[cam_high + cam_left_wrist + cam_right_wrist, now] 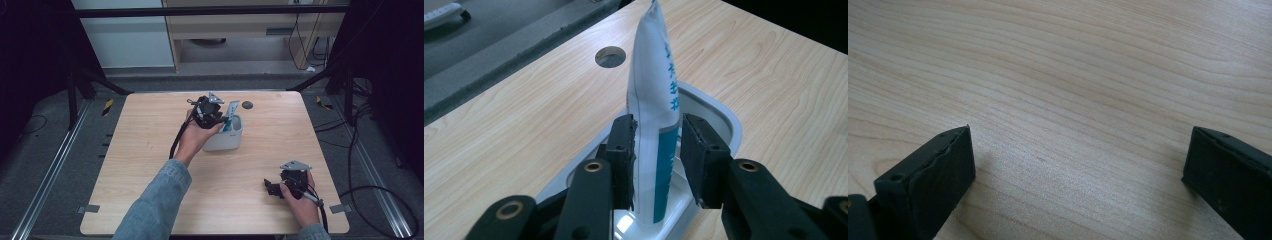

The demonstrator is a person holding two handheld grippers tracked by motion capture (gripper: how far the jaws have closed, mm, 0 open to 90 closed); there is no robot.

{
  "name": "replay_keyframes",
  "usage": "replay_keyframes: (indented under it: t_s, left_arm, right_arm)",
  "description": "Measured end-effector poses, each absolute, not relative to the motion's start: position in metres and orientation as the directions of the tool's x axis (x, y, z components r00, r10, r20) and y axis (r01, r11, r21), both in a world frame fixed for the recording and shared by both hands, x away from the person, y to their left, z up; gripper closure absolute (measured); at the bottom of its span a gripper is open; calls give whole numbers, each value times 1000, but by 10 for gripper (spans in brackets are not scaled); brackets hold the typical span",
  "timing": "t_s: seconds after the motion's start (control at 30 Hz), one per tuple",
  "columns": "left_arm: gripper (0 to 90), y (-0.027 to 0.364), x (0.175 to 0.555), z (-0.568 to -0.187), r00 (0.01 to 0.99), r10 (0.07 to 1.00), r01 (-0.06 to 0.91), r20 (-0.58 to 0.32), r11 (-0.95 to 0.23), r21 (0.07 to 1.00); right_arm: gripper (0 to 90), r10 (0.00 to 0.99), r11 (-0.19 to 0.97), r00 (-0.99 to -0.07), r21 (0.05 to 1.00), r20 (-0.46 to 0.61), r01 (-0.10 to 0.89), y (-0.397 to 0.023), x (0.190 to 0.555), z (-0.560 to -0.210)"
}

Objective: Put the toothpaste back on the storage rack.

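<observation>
- Centrally, a white tub [225, 137] stands on the wooden table [150, 165], a little toward the far edge, and serves as the landmark for everything else.
- Inside the tub, a white and teal tube [231, 114] stands upright, its flat crimped end pointing up and its lower end down in the tub's bottom.
- At the tub's left rim, the left gripper [220, 121] reaches in over the edge, held by the person's left hand [194, 141], whose denim sleeve [155, 205] runs back toward the near edge of the table.
- Seen in the left gripper view, the left gripper [658, 155] has the tube [655, 115] between its jaws; the left pad [624, 150] lies against the tube's side, while a narrow gap shows beside the right pad [696, 160], so the jaws stand slightly apart and do not clamp it.
- Just beyond the tub, a round hole [609, 56] is set in the tabletop.
- Well apart from the tub, toward the near right corner, the right gripper [274, 187] rests low over bare wood in the person's right hand [302, 200].
- Its jaws stand wide apart [1075, 175] with nothing between them but wood grain.
</observation>
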State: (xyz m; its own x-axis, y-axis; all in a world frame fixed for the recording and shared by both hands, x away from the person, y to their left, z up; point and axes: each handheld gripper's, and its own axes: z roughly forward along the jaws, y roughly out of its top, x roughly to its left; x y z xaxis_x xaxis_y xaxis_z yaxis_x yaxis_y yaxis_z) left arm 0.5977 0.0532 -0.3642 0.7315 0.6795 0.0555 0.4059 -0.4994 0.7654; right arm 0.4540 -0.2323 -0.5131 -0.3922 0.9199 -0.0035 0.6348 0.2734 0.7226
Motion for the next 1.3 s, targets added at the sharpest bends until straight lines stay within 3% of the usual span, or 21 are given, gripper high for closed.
replay_keyframes:
  t_s: [0.33, 0.9, 1.3]
  left_arm:
    - [547, 53, 589, -360, 731, 677, 390, 87, -519, 761]
    - [171, 54, 572, -356, 745, 660, 364, 96, -523, 770]
    - [85, 54, 541, -356, 781, 614, 342, 113, -572, 746]
  right_arm:
    - [4, 916, 282, -401, 723, -7, 631, -232, 452, -513]
    - [4, 915, 282, -405, 723, -3, 631, -231, 450, -513]
    - [3, 915, 282, -405, 723, -4, 631, -231, 450, -513]
